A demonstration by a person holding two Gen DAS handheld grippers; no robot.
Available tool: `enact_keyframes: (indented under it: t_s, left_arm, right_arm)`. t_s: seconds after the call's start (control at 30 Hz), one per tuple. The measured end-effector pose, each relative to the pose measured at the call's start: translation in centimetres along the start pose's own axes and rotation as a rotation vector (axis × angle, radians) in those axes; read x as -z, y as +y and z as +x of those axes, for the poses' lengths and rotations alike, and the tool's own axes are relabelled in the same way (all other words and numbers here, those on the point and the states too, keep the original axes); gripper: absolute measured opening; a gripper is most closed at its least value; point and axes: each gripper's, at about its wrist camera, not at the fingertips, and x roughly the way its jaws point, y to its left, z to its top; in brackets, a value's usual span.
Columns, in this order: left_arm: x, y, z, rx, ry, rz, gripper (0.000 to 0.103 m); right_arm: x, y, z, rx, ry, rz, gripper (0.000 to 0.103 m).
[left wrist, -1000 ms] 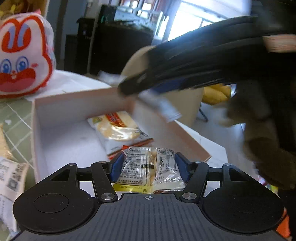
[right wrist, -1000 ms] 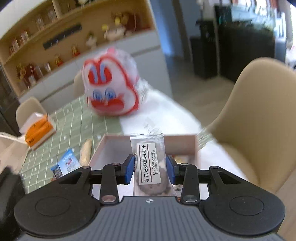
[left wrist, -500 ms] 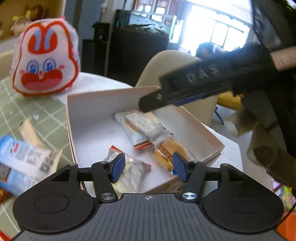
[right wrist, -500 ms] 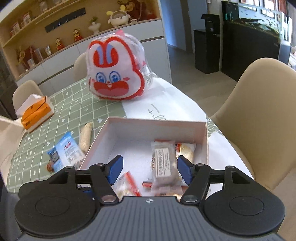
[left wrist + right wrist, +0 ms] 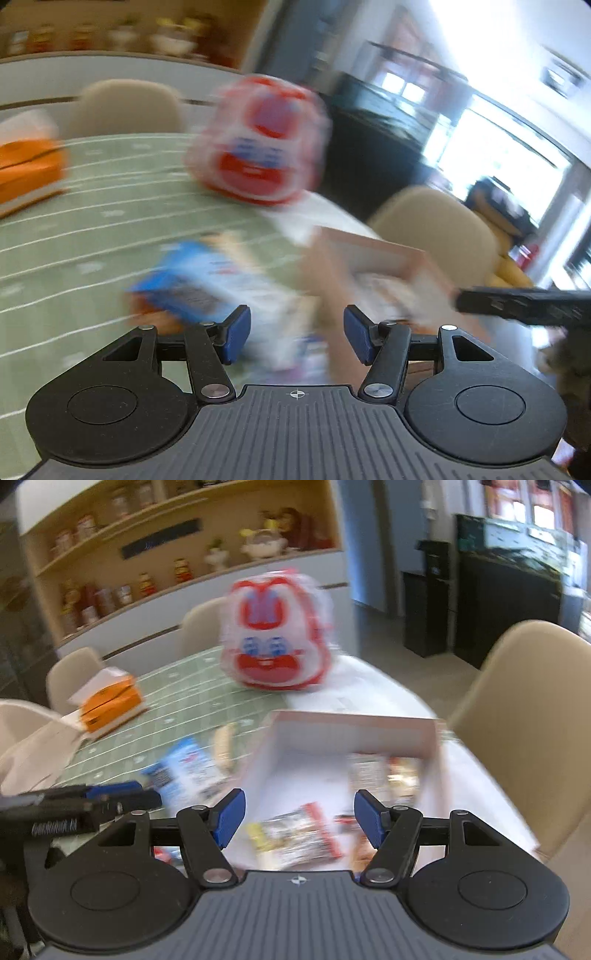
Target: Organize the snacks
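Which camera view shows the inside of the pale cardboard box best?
The right wrist view: the pale cardboard box shows its open interior and snack packets. The left wrist view shows only a blurred corner of it.

The left wrist view is smeared all over. The blue snack packet [image 5: 195,284] is a fuzzy patch, and its print cannot be read. The box [image 5: 369,254] has soft edges, and the snacks inside cannot be told apart. The right tool [image 5: 524,304] is cut off by the picture's edge.
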Motion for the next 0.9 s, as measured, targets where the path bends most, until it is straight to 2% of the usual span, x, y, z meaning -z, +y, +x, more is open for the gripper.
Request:
enact_keyframes:
  t_s: [0.13, 0.23, 0.3, 0.4, 0.57, 0.63, 0.73, 0.77, 0.8, 0.9]
  left_arm:
    - [2.1, 4.9, -2.9, -0.113, 0.02, -0.075, 0.062]
    - [3.8, 6.6, -4.8, -0.133, 0.047, -0.093, 0.062]
    - [5.1, 7.5, -6.0, -0.134, 0.06, -0.094, 0.062]
    - [6.5, 7.9, -7.0, -0.122, 0.07, -0.083, 0.062]
    - [8.8, 7.3, -8.2, -0.05, 0.073, -0.071, 0.061]
    - [9.2, 7.0, -8.2, -0.025, 0.083, -0.061, 0.061]
    - [9.7, 6.8, -8.4, -0.008, 0.081, -0.052, 0.061]
    - [9.8, 6.8, -8.4, -0.002, 0.08, -0.052, 0.061]
    - [9.8, 6.8, -8.4, 0.0, 0.076, -0.054, 0.061]
    - [10.0, 6.8, -8.5, -0.006, 0.07, -0.062, 0.061]
  right_arm:
    - [1.1, 5.5, 1.3, -0.108, 0.03, -0.086, 0.067]
    - [2.1, 9.8, 3.1, -0.173, 0.074, -0.158, 0.067]
    - [2.6, 12.1, 4.4, -0.175, 0.094, -0.194, 0.067]
    - [2.3, 14.4, 6.5, -0.142, 0.1, -0.229, 0.067]
    - [0.7, 17.6, 11.0, 0.062, 0.028, -0.428, 0.07]
    - [-0.3, 17.7, 13.2, 0.104, 0.053, -0.421, 0.07]
    - [-1.9, 16.9, 16.2, 0.102, 0.116, -0.362, 0.07]
    - [-2.3, 16.7, 17.1, 0.11, 0.135, -0.346, 0.072]
    - [-2.9, 16.2, 17.7, 0.109, 0.144, -0.319, 0.079]
    - [-3.8, 15.0, 18.9, 0.074, 0.195, -0.207, 0.081]
